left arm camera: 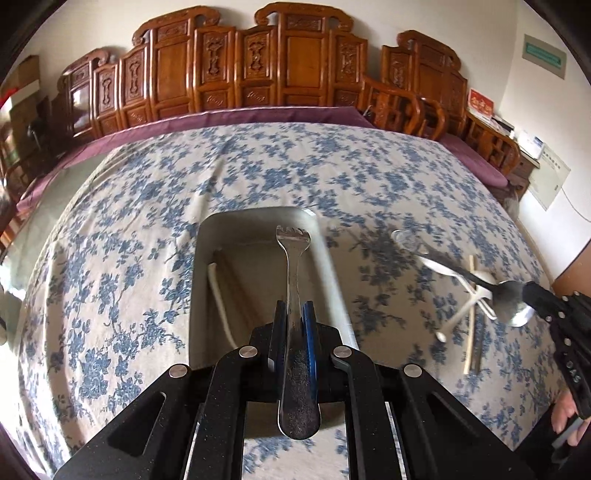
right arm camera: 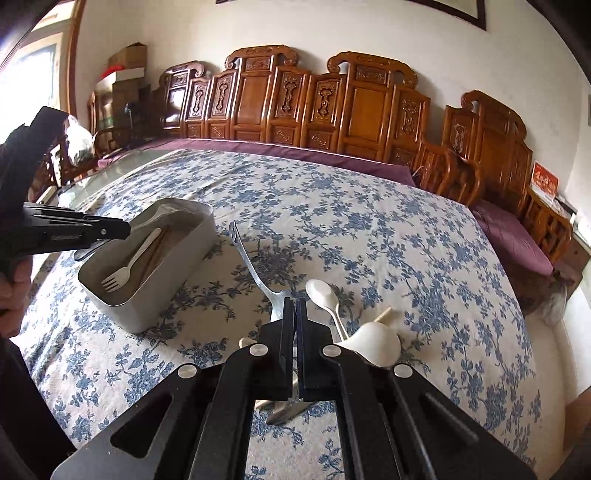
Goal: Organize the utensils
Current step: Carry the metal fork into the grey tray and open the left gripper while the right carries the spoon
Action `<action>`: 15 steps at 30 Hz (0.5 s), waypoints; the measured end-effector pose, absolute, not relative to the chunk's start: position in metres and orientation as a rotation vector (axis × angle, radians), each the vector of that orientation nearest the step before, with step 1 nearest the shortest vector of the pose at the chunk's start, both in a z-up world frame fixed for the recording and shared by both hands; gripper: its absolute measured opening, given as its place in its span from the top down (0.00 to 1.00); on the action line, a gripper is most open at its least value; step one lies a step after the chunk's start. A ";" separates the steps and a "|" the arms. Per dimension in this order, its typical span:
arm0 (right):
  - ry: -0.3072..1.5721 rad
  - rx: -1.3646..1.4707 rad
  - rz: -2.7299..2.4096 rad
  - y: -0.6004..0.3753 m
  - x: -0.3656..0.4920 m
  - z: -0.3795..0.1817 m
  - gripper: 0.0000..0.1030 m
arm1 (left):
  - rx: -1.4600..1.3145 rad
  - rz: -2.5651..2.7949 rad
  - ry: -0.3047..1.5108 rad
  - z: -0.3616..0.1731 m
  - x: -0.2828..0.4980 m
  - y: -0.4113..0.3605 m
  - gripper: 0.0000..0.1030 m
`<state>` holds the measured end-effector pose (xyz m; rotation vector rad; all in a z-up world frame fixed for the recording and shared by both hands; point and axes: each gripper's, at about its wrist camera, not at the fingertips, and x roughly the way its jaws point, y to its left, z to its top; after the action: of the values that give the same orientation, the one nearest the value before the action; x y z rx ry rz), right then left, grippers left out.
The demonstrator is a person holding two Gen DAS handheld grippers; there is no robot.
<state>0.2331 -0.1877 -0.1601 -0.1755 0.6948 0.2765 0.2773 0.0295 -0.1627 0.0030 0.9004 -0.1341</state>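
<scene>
Gripped by its handle in the left gripper (left arm camera: 293, 314), the metal fork (left arm camera: 293, 295) hangs over the grey bin (left arm camera: 207, 258) mid-desk and could clip its rim. Right gripper (right arm camera: 295, 314) jaws pinch a metal spoon (right arm camera: 255, 273) by the bowl; its long handle may swing and slip loose.

A blue-flowered tablecloth (right arm camera: 332, 221) covers the table, with a purple cloth (left arm camera: 221, 118) along its far edge. Behind stand carved wooden chair backs (right arm camera: 295, 99) against a white wall (right arm camera: 295, 26); cardboard boxes (right arm camera: 127, 62) are stacked far left.

Blue-flowered white tablecloth (right arm camera: 332, 229), grey bin (right arm camera: 147, 314), white plastic fork (right arm camera: 122, 275), black tongs (right arm camera: 295, 306)
</scene>
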 end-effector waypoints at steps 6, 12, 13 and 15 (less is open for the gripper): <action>0.696 -0.189 0.292 -0.175 0.240 -0.160 0.98 | -0.008 -0.122 0.935 -0.187 0.288 0.042 0.92; 0.690 -0.215 0.315 -0.158 0.246 -0.159 0.98 | -0.011 -0.119 0.953 -0.198 0.295 0.045 0.92; 0.688 -0.219 0.317 -0.155 0.247 -0.159 0.98 | -0.015 -0.118 0.957 -0.199 0.297 0.045 0.92; 0.686 -0.222 0.324 -0.150 0.251 -0.158 0.98 | -0.020 -0.115 0.961 -0.200 0.300 0.047 0.92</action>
<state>0.2506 -0.1500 -0.1578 -0.2223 0.6860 0.3236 0.3001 0.0465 -0.2001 -0.0196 0.9608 -0.1152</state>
